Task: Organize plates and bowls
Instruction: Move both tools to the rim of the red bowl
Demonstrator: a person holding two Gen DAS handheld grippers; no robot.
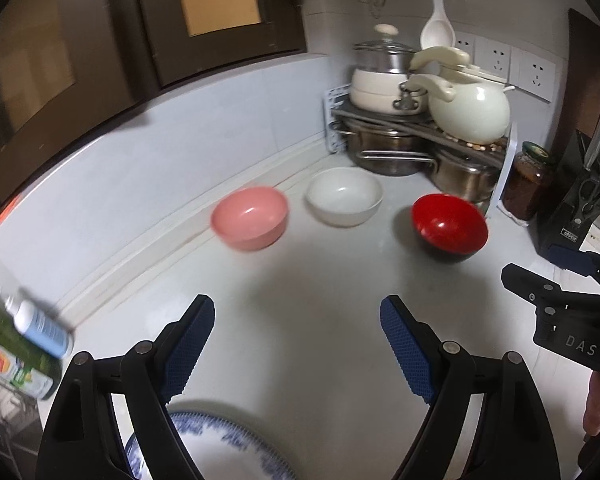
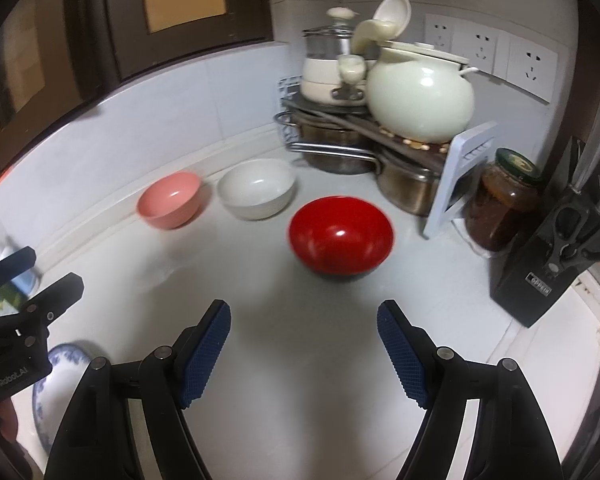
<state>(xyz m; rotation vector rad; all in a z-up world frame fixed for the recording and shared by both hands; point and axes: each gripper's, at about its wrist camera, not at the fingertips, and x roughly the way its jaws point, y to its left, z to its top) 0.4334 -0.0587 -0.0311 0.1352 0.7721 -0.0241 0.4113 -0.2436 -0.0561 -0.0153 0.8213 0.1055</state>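
Left wrist view showed the left gripper point(image 1: 298, 308) poised over a pale kitchen counter point(image 1: 320, 280), its blue-padded jaws spread wide and holding nothing. Beneath it sat a blue-and-white patterned plate point(image 1: 220, 452), cut off by the bottom edge and partly covered by the gripper's frame. Three bowls stood apart farther back: a pink bowl point(image 1: 250, 216) near the wall, a white bowl point(image 1: 344, 196) beside it, and a red bowl with a dark outside point(image 1: 449, 226) to the right. The right gripper point(image 1: 540, 276) entered at the right edge, only partly visible. Bottles at the left edge (one green point(image 1: 8, 344), one pale blue point(image 1: 40, 326)) were too blurred to read.

Right wrist view had the right gripper point(image 2: 304, 318) likewise open and empty, the red bowl point(image 2: 340, 234) ahead of it. The pink bowl point(image 2: 170, 199) and white bowl point(image 2: 256, 188) stood just beside each other. Only a sliver of the plate point(image 2: 58, 376) showed, behind the left gripper point(image 2: 40, 280) at the left edge. A corner rack held a cream pot point(image 2: 420, 96) over steel pans point(image 2: 404, 186); a jar point(image 2: 500, 208) and knife block point(image 2: 552, 256) stood at right.
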